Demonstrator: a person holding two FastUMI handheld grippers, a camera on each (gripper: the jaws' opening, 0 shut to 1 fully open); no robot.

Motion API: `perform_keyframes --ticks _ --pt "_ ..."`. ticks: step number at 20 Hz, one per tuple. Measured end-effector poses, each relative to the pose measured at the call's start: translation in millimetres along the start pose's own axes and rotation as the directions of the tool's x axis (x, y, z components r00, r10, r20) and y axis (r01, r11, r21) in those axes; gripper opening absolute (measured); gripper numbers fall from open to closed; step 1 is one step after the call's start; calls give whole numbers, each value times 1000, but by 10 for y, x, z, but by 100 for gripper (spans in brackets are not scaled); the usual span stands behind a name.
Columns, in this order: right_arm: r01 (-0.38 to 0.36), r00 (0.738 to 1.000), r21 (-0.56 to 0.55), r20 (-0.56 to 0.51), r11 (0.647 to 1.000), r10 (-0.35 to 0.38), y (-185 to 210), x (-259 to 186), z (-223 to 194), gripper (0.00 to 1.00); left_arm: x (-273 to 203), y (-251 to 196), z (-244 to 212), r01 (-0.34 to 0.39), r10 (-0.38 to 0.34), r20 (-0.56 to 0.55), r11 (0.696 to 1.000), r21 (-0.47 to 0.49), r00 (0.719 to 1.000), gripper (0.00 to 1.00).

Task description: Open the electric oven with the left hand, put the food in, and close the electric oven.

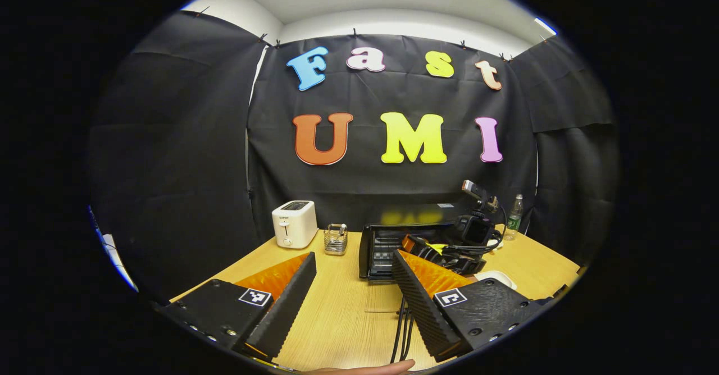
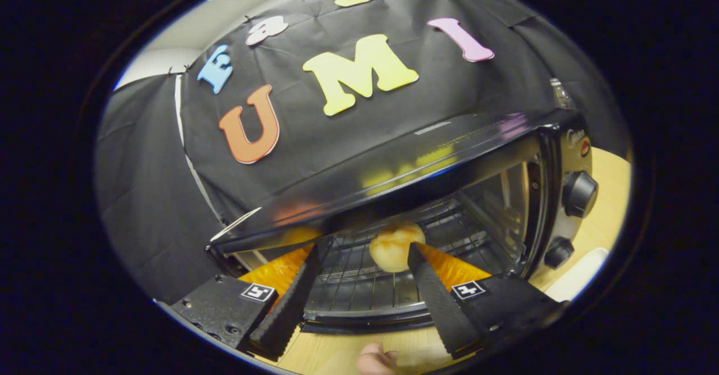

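On the wire rack inside the electric oven we list one food item: a rounded, pale golden bun-like piece, glossy, sitting near the rack's front edge. Oven: black metal box, door open, two round knobs on its right panel, standing toward the far edge of the wooden table.

Right gripper: we find its fingers spread wide, reaching to the oven's mouth. The bun sits between the fingertips, close against the right-hand one; we cannot tell whether they touch. Ribbed pads, wedge-shaped fingers. Open rack lies to the bun's left.

Left gripper: fingers spread wide, holding nothing, above the table's near edge, well apart from the oven. Bare light wood grain lies between them, crossed by black cables.

Near the table's far edge: white toaster, boxy with rounded corners; small clear holder beside it; a bottle at the far right corner; a white dish right of the oven.
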State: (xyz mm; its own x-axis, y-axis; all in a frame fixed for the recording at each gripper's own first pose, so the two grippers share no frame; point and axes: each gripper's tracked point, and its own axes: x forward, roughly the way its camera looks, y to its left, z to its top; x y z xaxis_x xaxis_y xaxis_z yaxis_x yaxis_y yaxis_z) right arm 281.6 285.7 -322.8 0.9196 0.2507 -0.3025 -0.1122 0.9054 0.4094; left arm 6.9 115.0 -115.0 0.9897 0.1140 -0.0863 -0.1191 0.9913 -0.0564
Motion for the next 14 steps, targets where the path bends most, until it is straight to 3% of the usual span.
perform_keyframes --ticks 1,2,4,5,10,14 --pt "-4 1000 3 -2 1000 4 4 -85 -4 95 -19 -17 -10 2 -2 -2 1000 -3 1000 90" --pt "-13 1000 -6 -11 1000 13 14 -197 -26 95 -45 -36 -16 4 -4 -4 1000 -4 1000 81" --pt "-33 999 -34 -12 999 32 37 -457 -34 95 -96 -65 -21 8 -8 -10 1000 -8 1000 81" --pt "-43 999 -53 -14 998 42 49 -599 -36 95 -119 -87 -38 12 -12 -16 1000 -11 1000 90" --pt "-70 997 -81 13 994 71 -21 -1404 -1 94 -230 -142 -97 3 -4 -42 1000 -21 999 90" --pt "-75 995 -95 59 993 81 -168 -2049 259 95 -271 -269 -174 6 -9 -68 999 -38 998 90"
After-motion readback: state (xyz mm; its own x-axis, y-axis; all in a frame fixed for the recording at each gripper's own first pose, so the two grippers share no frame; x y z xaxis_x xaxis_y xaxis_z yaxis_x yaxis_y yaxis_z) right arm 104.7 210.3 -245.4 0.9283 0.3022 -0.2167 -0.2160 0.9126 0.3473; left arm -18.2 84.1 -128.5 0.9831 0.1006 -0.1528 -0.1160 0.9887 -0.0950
